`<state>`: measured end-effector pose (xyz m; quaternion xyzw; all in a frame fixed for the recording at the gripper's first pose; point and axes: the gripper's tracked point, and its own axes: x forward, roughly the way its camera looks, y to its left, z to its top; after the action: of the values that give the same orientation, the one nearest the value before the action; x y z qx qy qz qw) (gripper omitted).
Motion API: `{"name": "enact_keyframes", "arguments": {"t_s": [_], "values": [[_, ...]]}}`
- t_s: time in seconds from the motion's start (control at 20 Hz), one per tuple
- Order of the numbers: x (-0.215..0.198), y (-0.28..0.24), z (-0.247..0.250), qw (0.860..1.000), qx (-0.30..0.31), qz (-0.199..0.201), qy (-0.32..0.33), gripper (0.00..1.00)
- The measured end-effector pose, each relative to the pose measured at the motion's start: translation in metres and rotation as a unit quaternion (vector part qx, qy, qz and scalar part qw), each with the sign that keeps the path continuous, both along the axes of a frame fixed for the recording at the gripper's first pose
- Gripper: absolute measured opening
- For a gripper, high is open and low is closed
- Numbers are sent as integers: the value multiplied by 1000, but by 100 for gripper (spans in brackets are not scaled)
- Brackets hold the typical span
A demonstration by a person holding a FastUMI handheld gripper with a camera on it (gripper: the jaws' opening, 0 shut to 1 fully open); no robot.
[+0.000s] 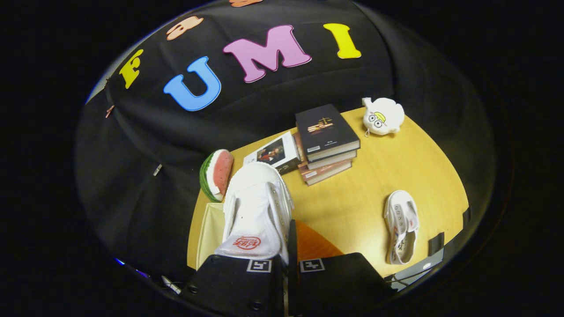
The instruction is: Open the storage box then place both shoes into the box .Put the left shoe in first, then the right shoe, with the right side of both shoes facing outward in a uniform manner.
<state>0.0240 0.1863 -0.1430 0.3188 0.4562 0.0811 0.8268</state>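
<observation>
My gripper (290, 263) is shut on a white canvas shoe (255, 207), pinching the shoe's side wall near the heel. The shoe hangs above the table with its toe pointing away from me, towards the books. Under it I see parts of the storage box: a beige panel (207, 233) beside the shoe and an orange surface (312, 244) just ahead of the other finger. How far the box stands open is hidden by the shoe and the fingers. The second white shoe (402, 226) lies on the wooden table (374, 176), off to the side, opening upward.
Beyond the held shoe stand a stack of books (328, 141) and a white book (275, 154). A watermelon-slice toy (216, 174) lies by the table's far edge. A white plush toy (382, 115) sits at the back, past the books.
</observation>
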Motion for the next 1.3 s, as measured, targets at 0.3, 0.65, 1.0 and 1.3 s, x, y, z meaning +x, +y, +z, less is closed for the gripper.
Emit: {"name": "enact_keyframes", "arguments": {"t_s": [0.3,0.65,1.0,1.3], "values": [[-13,97,4,996,31,25,74,9],[-16,163,-35,989,6,23,147,9],[-16,193,-39,988,54,64,128,99],[-11,122,7,989,110,46,86,99]]}}
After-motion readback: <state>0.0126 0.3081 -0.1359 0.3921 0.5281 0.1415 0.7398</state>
